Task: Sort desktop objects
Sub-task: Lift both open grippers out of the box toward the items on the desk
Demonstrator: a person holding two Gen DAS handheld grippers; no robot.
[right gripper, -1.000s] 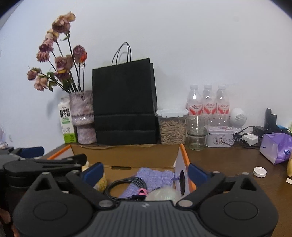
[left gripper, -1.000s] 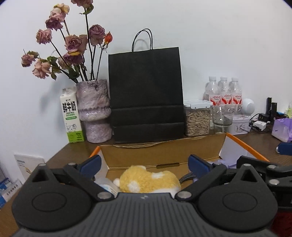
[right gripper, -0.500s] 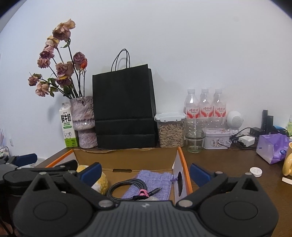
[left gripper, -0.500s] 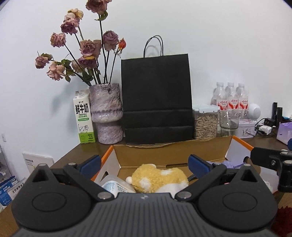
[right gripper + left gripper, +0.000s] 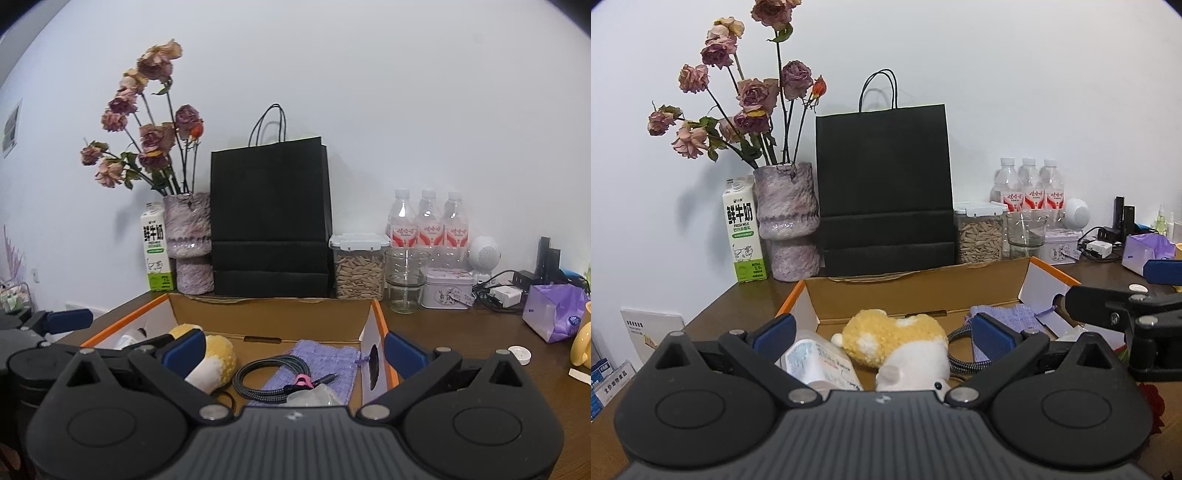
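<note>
Cardboard box sits lower centre, holding plush toy and cable — both grippers, left gripper and right gripper, have pulled back, jaws wide and empty — sorting seems finished.

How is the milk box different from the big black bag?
The milk carton is white and green with writing on it; the black paper bag is plain black. The milk carton is narrow and shorter; the black paper bag is wider and taller. The black paper bag has thin loop handles on top; the milk carton has a slanted top with no handles. Both stand upright against the wall, one on each side of the vase.
</note>
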